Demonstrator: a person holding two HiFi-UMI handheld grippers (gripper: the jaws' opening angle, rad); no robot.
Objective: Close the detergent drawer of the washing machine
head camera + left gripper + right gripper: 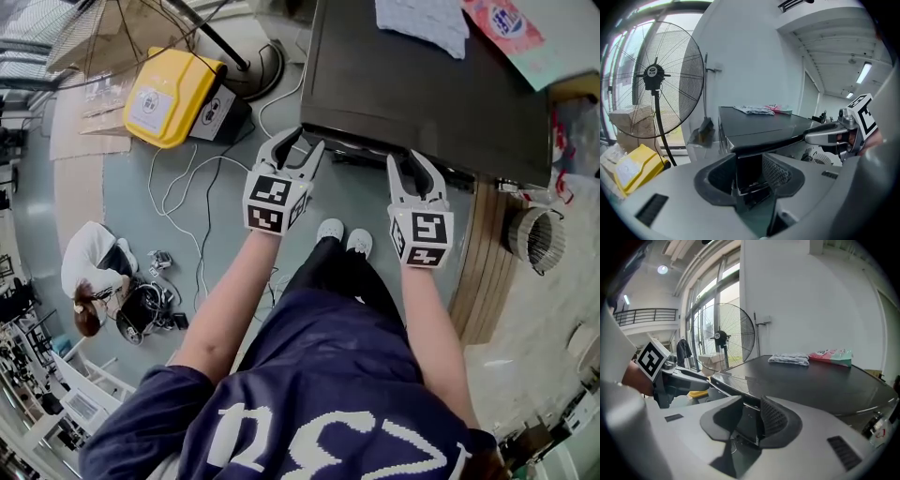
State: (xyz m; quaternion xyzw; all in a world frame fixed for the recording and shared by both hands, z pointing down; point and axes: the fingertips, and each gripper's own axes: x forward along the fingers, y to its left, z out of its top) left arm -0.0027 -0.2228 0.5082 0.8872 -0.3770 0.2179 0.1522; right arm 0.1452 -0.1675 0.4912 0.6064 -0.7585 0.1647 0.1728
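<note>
Jaws are being held apart and empty on left gripper (300, 142) and right gripper (417, 162), at front edge of washing machine (422, 94), upper centre.

A tall pedestal fan (654, 75) with a round wire cage stands by a window. A yellow case (172, 97) lies just beside the fan's base, and loose white cables (183, 197) trail away from it. Cardboard boxes (626, 123) sit behind the fan. A folded cloth (424, 23) and a pink packet (503, 23) lie side by side, well apart from the fan. A person (89, 272) crouches, also well apart from it.
</note>
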